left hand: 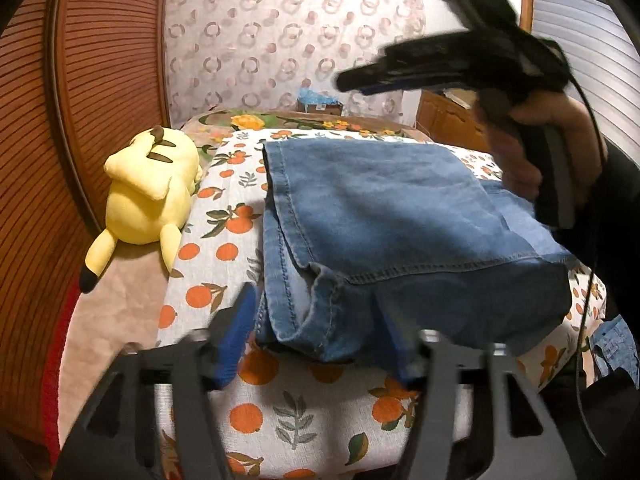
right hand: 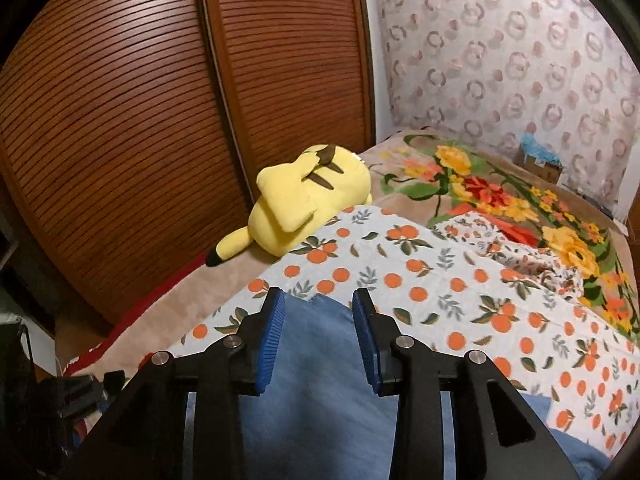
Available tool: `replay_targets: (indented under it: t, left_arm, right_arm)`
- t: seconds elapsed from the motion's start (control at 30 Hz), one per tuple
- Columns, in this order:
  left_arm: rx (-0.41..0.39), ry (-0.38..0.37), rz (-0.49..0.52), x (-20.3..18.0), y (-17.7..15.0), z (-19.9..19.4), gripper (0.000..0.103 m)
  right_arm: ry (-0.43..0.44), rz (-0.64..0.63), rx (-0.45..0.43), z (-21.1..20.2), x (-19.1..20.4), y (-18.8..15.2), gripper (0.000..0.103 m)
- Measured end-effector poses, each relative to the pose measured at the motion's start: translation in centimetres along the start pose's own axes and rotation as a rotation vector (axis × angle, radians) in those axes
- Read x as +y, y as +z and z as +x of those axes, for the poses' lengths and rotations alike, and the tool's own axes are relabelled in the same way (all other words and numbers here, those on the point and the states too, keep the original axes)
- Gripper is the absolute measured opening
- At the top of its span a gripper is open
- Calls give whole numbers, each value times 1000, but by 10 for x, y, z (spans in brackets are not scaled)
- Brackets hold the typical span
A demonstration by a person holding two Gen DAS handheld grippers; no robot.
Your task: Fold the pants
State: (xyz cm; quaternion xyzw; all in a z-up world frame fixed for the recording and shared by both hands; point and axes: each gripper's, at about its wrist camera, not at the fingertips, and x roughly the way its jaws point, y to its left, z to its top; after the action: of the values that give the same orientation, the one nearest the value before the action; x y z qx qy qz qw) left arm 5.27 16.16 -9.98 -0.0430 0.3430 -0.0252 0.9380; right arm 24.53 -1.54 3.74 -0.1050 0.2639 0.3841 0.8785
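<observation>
Plainly, one folded pants (left hand: 384,236), two tools, one plush (left hand: 150,192).

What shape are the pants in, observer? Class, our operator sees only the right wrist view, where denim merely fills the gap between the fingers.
Observer: The pants lie folded in a layered stack on the orange-print sheet.
Operator: Where is the left gripper?
Observer: The left gripper is at the stack's near edge, jaws open.
Operator: Is my gripper touching the denim?
Observer: No. The right gripper is held in the air, clear above the stack.
</observation>
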Motion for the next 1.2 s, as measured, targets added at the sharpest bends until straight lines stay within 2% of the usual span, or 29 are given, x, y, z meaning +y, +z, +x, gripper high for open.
replay_targets:
  t: [0.03, 0.23, 0.5, 0.63, 0.87, 1.2]
  left_arm:
    - [-8, 2, 0, 0, 1, -1, 79]
    - [-40, 42, -21, 0, 9, -7, 79]
    - [-49, 58, -24, -11, 19, -5, 79]
    - [-39, 46, -5, -24, 25, 0, 79]
    - [-33, 4, 42, -56, 32, 6, 79]
    - [-40, -41, 115, -101, 45, 8, 79]
  right_arm:
    - [-5, 0, -6, -5, -1, -5, 37]
    - [-40, 34, -31, -45, -13, -40, 37]
    - [-111, 47, -38, -94, -24, -90, 37]
    - [-109, 80, -45, -120, -27, -113, 37]
    - [-173, 110, -43, -165, -34, -149, 37]
    - [-239, 153, -89, -214, -33, -173, 37]
